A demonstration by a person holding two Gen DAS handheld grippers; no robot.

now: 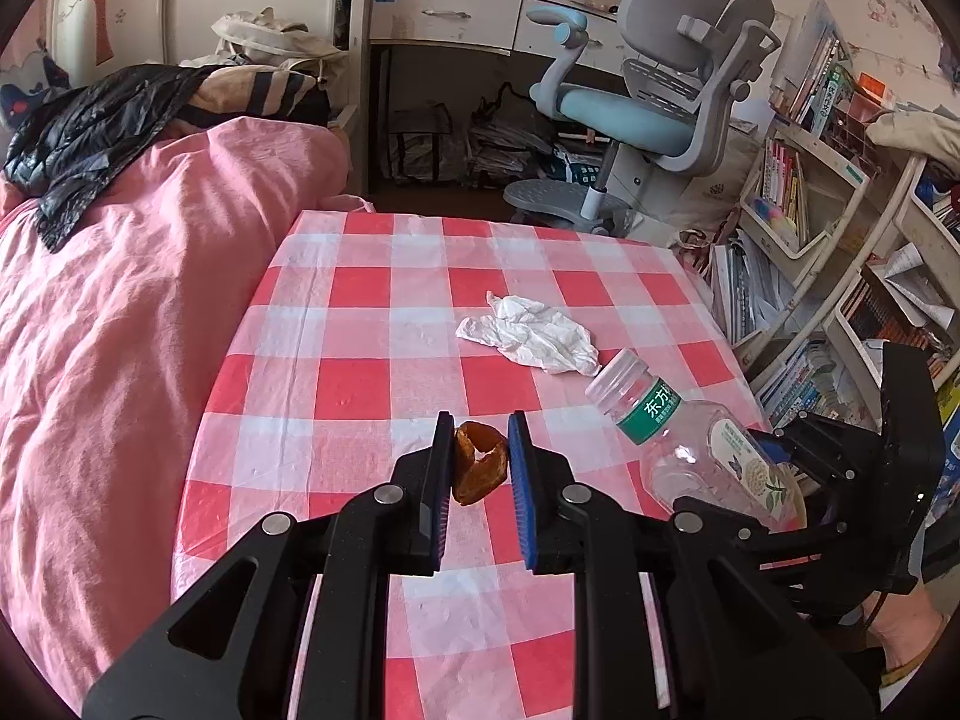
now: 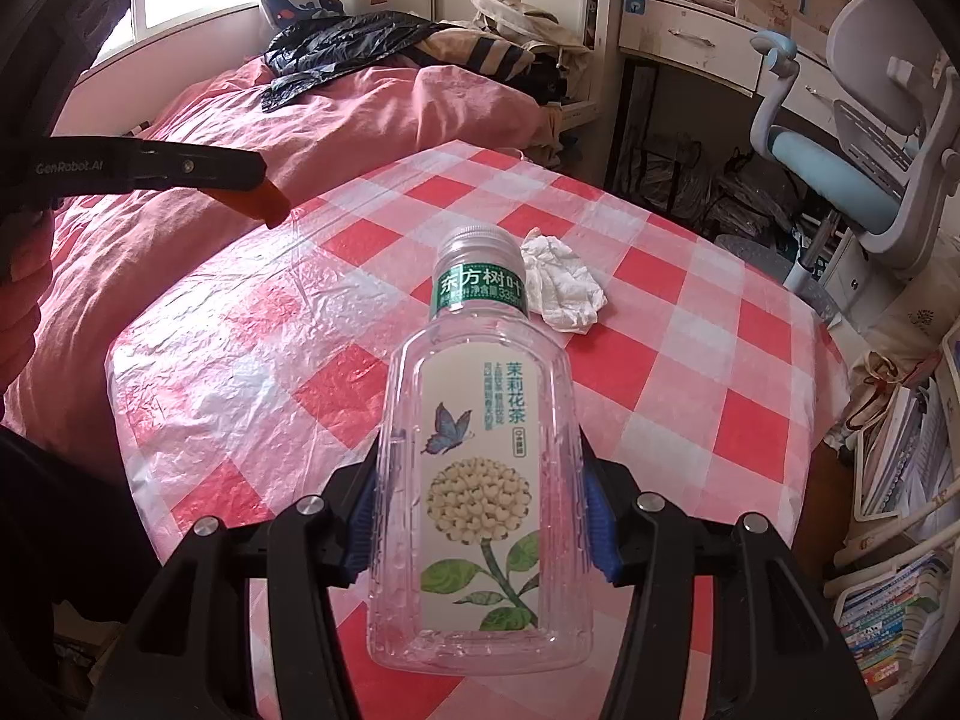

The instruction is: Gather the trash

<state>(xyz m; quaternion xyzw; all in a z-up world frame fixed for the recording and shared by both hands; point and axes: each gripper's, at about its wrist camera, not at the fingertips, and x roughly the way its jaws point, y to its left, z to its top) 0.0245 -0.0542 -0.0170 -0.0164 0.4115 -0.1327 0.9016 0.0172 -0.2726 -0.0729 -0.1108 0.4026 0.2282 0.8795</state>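
with my left gripper (image 1: 480, 462) pinching the curled orange peel (image 1: 477, 461) and my right gripper (image 2: 480, 516) clamping the clear plastic tea bottle (image 2: 474, 450), the crumpled white tissue (image 1: 528, 333) lay ahead, nearer the right.

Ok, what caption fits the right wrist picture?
Right claw grips an empty bottle above the checked table, tissue behind.

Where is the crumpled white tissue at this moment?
The crumpled white tissue lies on the checked tablecloth near the table's middle, just beyond the cap of the clear tea bottle that the right gripper holds.
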